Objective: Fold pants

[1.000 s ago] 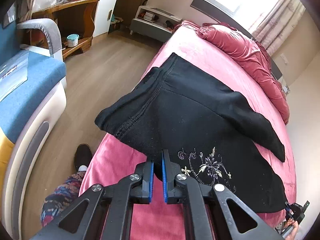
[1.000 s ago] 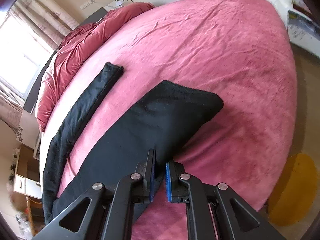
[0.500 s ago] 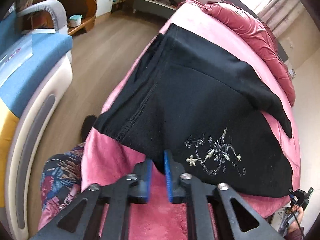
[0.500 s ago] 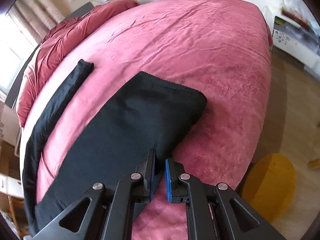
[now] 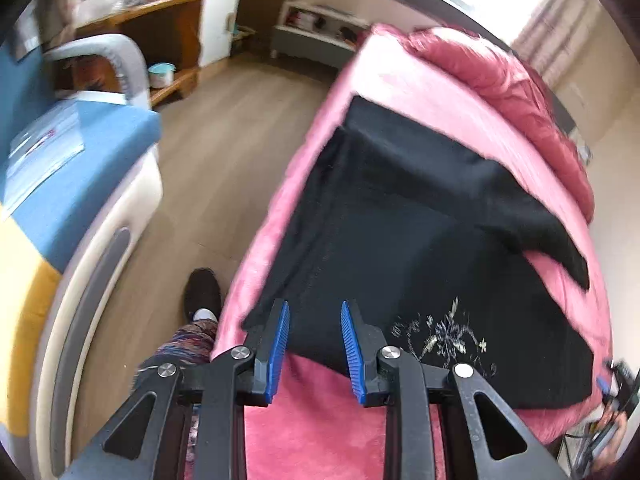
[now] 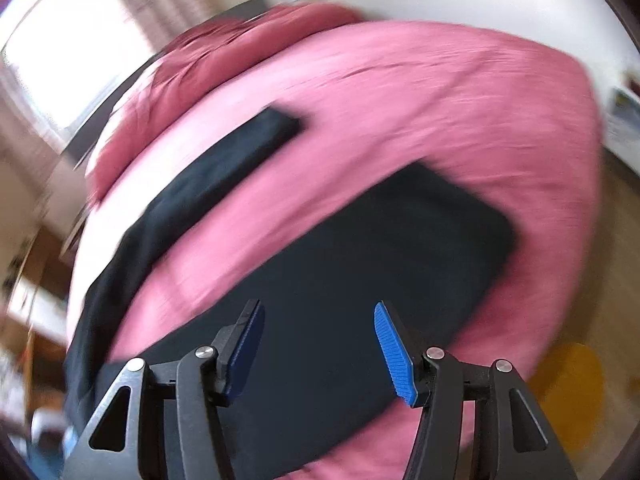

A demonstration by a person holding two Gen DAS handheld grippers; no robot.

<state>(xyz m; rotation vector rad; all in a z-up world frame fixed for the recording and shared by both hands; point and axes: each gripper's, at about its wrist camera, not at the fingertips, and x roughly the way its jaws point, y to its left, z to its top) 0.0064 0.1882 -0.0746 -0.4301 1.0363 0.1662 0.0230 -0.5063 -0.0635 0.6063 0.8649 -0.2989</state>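
Note:
Black pants [image 5: 400,240] with pale embroidery [image 5: 444,332] lie flat on the pink bed [image 5: 320,420], one leg folded across the top. My left gripper [image 5: 314,312] hovers over the near edge of the waist, jaws parted; the cloth lies below the blue pads [image 5: 280,344], not pinched. In the blurred right wrist view, the wide black leg end [image 6: 360,280] lies on the bed [image 6: 440,100] and a narrower leg [image 6: 224,168] runs off to the upper left. Over the wide leg my right gripper [image 6: 318,312] has its jaws opening, with nothing between them.
A blue, white and yellow sofa [image 5: 60,200] stands left of the bed across a strip of wooden floor [image 5: 208,168]. A person's shoe [image 5: 202,292] and patterned trouser leg [image 5: 180,352] are at the bedside. A red duvet [image 5: 520,92] is heaped at the far end. A yellow round thing [image 6: 568,392] lies on the floor.
Both grippers were shut on the pants' near edge and have let go. The lifted cloth has settled flat on the bed. The right gripper has swung quickly and its jaws have spread wide.

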